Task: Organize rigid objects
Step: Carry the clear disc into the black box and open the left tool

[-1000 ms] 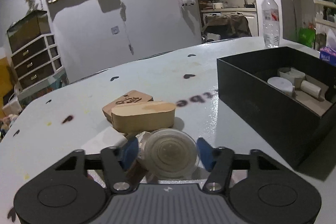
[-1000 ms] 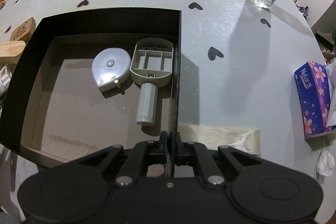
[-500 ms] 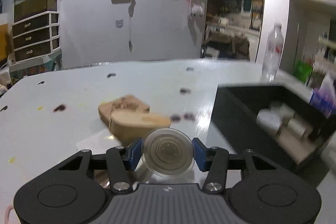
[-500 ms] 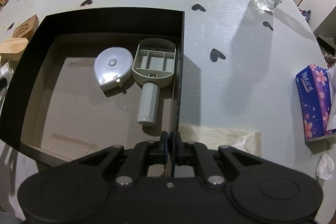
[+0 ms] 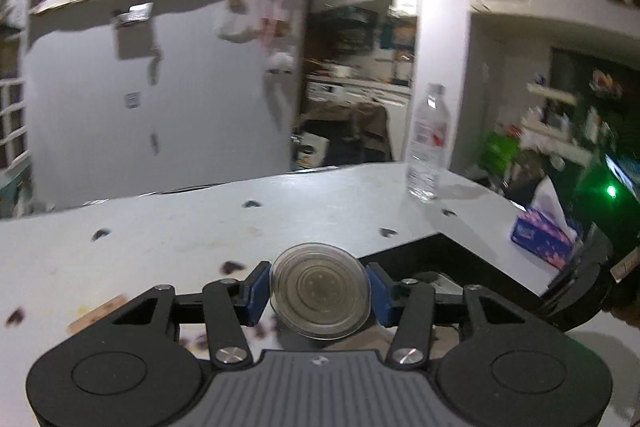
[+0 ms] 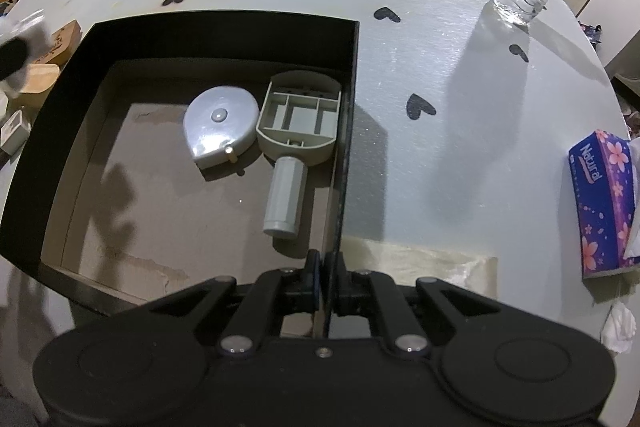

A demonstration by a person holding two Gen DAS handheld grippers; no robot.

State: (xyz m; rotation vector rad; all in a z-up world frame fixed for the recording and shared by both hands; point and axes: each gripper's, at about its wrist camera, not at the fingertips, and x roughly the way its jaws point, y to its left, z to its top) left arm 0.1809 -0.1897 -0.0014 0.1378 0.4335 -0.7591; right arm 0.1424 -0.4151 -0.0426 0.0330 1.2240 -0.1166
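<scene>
1. The left gripper (image 5: pixel 319 293) grasps a round clear disc (image 5: pixel 319 291) between its blue pads (image 5: pixel 256 293), above the table (image 5: pixel 200 227).
2. The disc's flat face points at the camera.
3. The right gripper (image 6: pixel 327 281) is clenched on the box (image 6: pixel 352 75) wall.

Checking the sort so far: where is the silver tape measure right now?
In the right wrist view, the silver tape measure lies on the floor of the black box, toward its far right corner, just left of the grey handled tray.

The left claw (image 6: pixel 12 55) is a blur at the frame edge, hiding the wooden blocks (image 6: pixel 48 67).
</scene>
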